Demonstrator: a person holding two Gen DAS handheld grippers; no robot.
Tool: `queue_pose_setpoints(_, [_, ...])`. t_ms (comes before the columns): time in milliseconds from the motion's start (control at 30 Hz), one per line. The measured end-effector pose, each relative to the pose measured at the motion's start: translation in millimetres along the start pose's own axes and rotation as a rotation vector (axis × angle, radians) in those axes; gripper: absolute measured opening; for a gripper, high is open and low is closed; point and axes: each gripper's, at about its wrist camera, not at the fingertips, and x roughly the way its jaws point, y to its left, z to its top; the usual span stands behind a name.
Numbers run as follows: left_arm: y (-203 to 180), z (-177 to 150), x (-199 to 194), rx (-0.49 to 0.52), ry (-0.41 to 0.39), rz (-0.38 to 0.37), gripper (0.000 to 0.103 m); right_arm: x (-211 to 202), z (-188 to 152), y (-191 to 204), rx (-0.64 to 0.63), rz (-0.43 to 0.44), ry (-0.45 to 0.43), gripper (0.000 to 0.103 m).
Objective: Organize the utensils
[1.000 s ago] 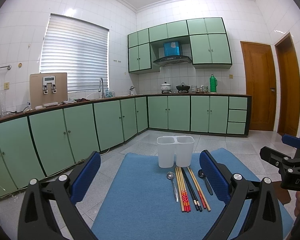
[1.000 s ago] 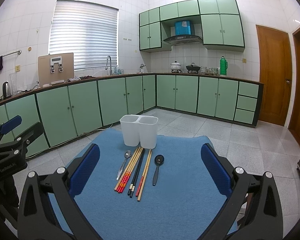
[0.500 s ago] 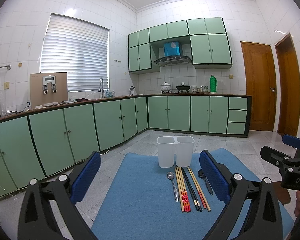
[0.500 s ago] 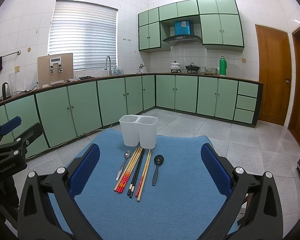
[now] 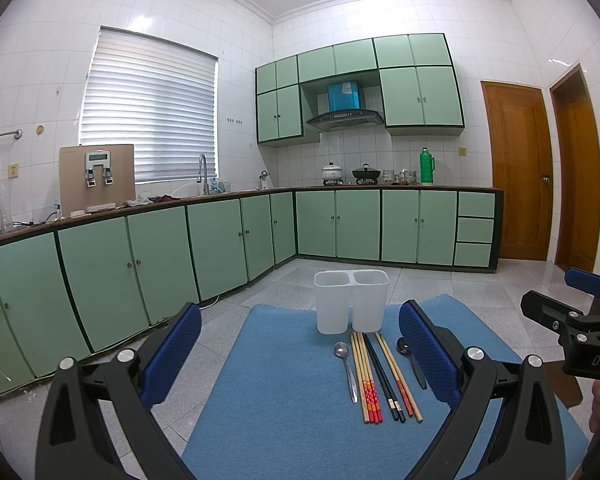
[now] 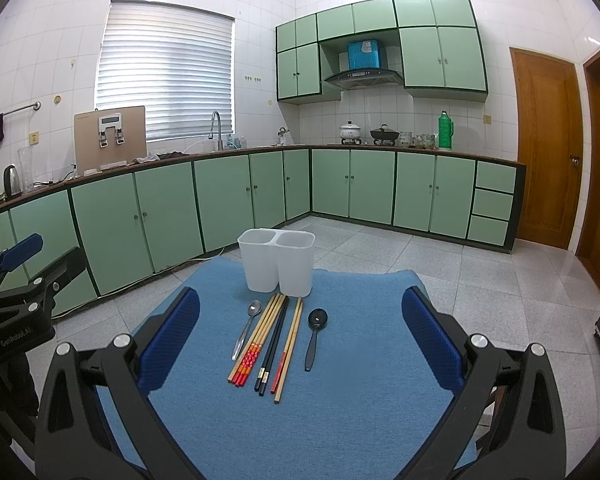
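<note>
Blue felt table mat (image 6: 360,380) carried a white two-compartment plastic holder (image 6: 277,264) w/ nothing showing inside. Chopsticks (image 6: 270,340), steel spoon (image 6: 246,330), black spoon (image 6: 314,334) lay just before it: light, stiff, prob. slippery; grasp mid-shaft. Left gripper (image 5: 300,356) & right gripper (image 6: 300,338) spread wide, nothing held.

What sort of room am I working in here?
A home kitchen, most likely: green cabinets run under a counter with a sink tap, and pots sit below a range hood. Both grippers hang open over the blue mat.
</note>
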Motion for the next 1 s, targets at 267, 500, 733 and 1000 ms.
queue_pose_setpoints(267, [0.0,-0.3,0.3,0.0,0.003,-0.001,0.097,2.0,-0.9,-1.0,0.005,-0.002,0.006,0.098])
queue_pose_setpoints(500, [0.7,-2.6,4.5,-0.003,0.014,-0.004,0.097,7.7,-1.2,-1.2,0.01,-0.003,0.017,0.098])
queue_pose_setpoints(733, [7.5,-7.9,43.7,0.007,0.084,0.028,0.097,40.2,2.0,-8.5,0.0,-0.034,0.071,0.098])
queue_pose_setpoints(1000, [22.5,-31.7,135.7,0.013,0.3,0.064,0.097,131.4,-2.4,-30.1,0.032,-0.079,0.254,0.098])
